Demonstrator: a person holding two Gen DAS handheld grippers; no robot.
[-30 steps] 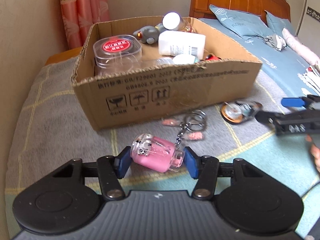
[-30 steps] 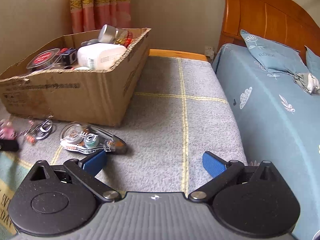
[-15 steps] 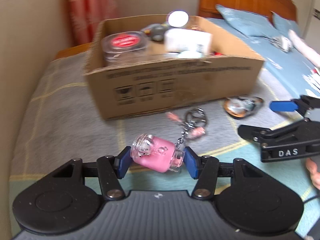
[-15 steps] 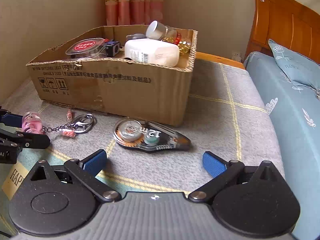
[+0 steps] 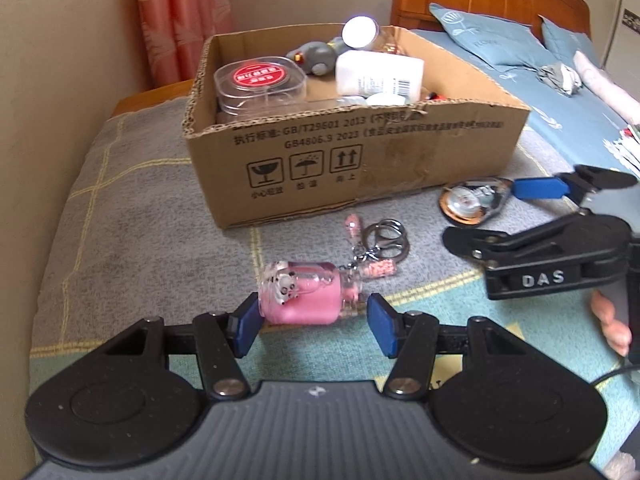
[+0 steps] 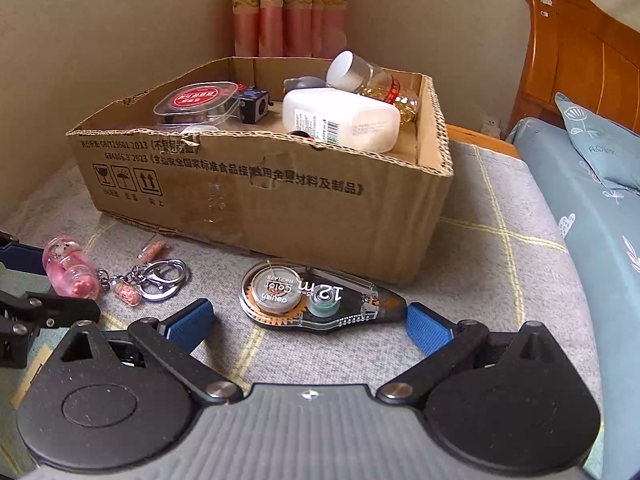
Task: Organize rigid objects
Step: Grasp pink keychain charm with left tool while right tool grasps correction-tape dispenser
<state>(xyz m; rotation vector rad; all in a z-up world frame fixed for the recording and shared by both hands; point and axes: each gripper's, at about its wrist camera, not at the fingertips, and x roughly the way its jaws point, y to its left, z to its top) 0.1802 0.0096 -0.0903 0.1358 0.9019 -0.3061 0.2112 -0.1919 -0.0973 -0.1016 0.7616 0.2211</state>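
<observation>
1. The left hand-held gripper [image 5: 312, 322] sits low over the grey checked blanket [image 5: 132, 216], with its blue pads on either side of a pink bottle keychain [image 5: 308, 296].
2. The left pad touches the bottle's capped end. The right pad stands a little clear of the other end, so the jaws are slightly apart and not clamped on the bottle.
3. The pink bottle keychain lies on its side on the blanket. Its chain runs to a metal ring clasp [image 5: 386, 236] and two small pink charm vials beside it.
4. The right hand-held gripper [image 6: 308, 320] is wide open and holds nothing.
5. A clear correction tape dispenser [image 6: 316, 296] lies flat on the blanket between its blue pads. The dispenser's dark tip is close to the right pad [image 6: 426, 326], but I cannot tell whether they touch. The left pad is well apart from it.
6. The cardboard box [image 6: 280, 196] stands just behind both items, near the wall and a pink curtain [image 6: 288, 8].
7. Inside the box are a clear case with a red label [image 6: 196, 102], a white bottle [image 6: 340, 120] on its side, a small dark cube, a grey toy and a clear bottle with a white cap [image 6: 348, 70].
8. To the right lies a bed [image 6: 600, 216] with a blue sheet and a wooden headboard.
</observation>
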